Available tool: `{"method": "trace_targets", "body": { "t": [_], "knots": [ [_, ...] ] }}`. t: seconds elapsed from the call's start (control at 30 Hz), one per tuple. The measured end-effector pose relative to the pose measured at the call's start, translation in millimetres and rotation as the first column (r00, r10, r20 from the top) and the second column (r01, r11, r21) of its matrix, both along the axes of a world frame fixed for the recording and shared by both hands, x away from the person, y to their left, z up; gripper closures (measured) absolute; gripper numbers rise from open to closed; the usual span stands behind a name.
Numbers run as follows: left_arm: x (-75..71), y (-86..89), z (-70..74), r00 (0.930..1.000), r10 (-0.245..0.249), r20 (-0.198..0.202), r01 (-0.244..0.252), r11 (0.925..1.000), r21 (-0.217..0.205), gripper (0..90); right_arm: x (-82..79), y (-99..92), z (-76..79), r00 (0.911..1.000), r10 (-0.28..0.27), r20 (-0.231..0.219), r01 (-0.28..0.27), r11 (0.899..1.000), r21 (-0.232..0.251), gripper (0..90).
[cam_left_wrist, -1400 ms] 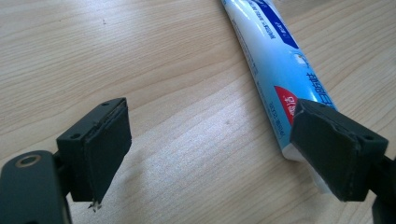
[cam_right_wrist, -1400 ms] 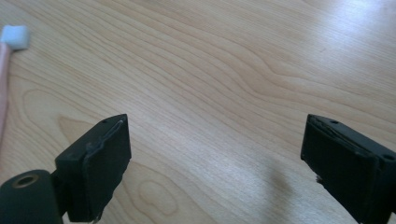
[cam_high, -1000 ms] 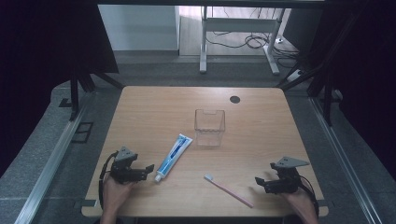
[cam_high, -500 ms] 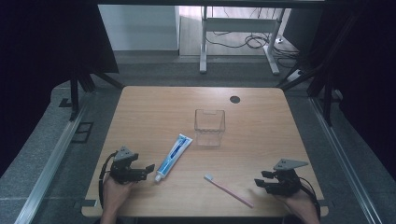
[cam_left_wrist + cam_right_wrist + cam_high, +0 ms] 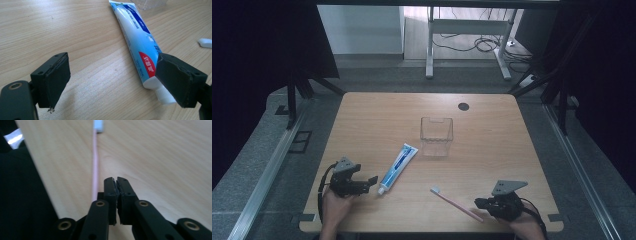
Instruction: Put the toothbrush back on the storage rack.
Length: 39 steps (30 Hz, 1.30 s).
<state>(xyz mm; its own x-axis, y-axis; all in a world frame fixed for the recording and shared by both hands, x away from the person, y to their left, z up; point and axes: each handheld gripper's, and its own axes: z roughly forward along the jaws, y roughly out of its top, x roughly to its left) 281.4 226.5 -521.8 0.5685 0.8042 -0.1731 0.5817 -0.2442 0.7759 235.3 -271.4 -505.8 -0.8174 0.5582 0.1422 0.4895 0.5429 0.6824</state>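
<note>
Wooden table point(image 5: 377, 115) with a clear box point(image 5: 436, 136) mid-table, a toothpaste tube point(image 5: 398, 161) and a pink toothbrush point(image 5: 455, 202) near the front edge. Looks like the pickup stage: right gripper point(image 5: 116, 182) has just been closing and its jaws are together on nothing, the toothbrush handle lies just beside them, so next it'd need to reopen and straddle the handle. Left gripper point(image 5: 120, 80) sits wide apart by the tube's cap. Brush is thin, white-headed, lying flat
</note>
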Motion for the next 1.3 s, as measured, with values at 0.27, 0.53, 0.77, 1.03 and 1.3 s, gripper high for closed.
{"method": "trace_targets", "body": {
  "t": [0.27,0.53,0.77,1.03,1.3],
  "knots": [
    [-0.2,-0.6,0.4,1.0000,-0.004,0.003,0.004,1.0000,-0.003,13.1,-9.4,17.8,-3.2,0.9949,0.071,-0.071,-0.072,0.997,-0.011,90.0],
    [-0.3,-1.1,0.5,1.0000,-0.007,0.004,0.007,0.9999,-0.007,13.1,-9.1,20.0,-9.1,0.9961,0.064,-0.060,-0.068,0.995,-0.067,90.0],
    [-0.2,-1.7,0.6,0.9999,-0.012,0.004,0.012,0.9999,-0.006,13.1,1.0,12.5,-8.5,0.9972,0.057,-0.049,-0.061,0.994,-0.087,90.0],
    [-0.2,-2.8,0.9,0.9998,-0.019,0.003,0.019,0.9998,-0.007,13.3,6.3,13.0,0.4,0.9952,0.079,-0.057,-0.086,0.989,-0.121,86.9],
    [0.4,-3.2,0.3,0.9996,-0.027,0.000,0.027,0.9996,0.001,13.3,16.5,30.8,11.4,0.9880,0.120,-0.098,-0.142,0.953,-0.266,76.3]
  ]
}}
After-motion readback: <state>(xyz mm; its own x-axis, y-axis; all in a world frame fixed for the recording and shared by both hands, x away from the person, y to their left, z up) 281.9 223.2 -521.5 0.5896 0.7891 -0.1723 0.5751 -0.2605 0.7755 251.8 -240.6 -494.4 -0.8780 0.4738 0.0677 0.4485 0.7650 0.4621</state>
